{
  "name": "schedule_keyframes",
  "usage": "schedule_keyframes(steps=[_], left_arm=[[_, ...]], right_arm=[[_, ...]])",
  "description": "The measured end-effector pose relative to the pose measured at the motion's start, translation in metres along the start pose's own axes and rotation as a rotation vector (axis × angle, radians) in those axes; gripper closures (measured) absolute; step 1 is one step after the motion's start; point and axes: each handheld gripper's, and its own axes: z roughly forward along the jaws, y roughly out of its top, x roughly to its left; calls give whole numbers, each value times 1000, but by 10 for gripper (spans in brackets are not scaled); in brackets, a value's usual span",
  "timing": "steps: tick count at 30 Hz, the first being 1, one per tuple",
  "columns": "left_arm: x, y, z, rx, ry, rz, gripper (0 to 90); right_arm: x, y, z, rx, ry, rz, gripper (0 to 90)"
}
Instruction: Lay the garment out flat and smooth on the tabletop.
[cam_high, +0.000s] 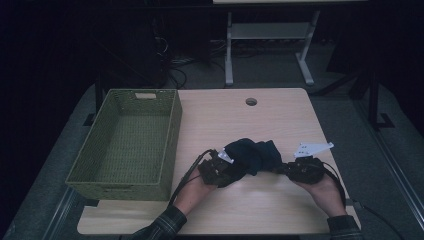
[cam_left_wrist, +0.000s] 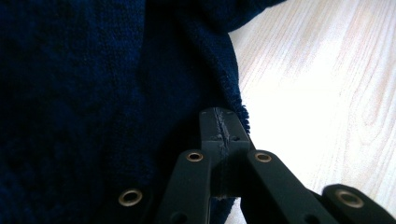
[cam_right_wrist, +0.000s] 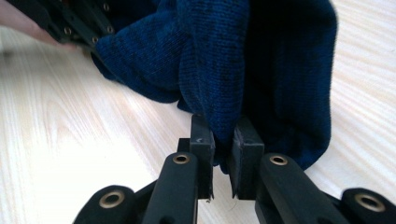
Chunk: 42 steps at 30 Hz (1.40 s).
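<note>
Left gripper (cam_left_wrist: 223, 133) clamped flat on the frayed edge of a dark blue knitted cloth (cam_high: 252, 154), pads meeting through the thin fabric. Right gripper (cam_right_wrist: 223, 144) pinched on a thick fold of that same cloth, pads pressing it from both sides, a narrow gap left by the fold's bulk. Cloth bunched between the two grippers on the pale wooden table (cam_high: 260, 205), lying near the middle. Bare tabletop beyond both grippers and on the person's side. Woven green rectangular basket (cam_high: 172, 145) well off to the left gripper's outer side, apart from the cloth.
</note>
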Motion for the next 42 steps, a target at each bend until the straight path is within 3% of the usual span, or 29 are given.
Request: schedule_keyframes(steps=[2,5,7,19,42], left_arm=[[-1,0,1,-13,-4,-19,900],[1,1,0,2,0,1,900],[-1,1,1,-7,-2,-14,900],[1,1,1,-5,-14,-20,900],[1,3,1,9,-7,-7,900]], right_arm=[[-2,6,-3,-6,0,4,815],[-5,16,-6,-17,1,11,818],[-6,19,-7,-19,7,10,818],[-19,69,-10,-47,-34,5,825],[-45,145,26,-42,-62,4,830]])
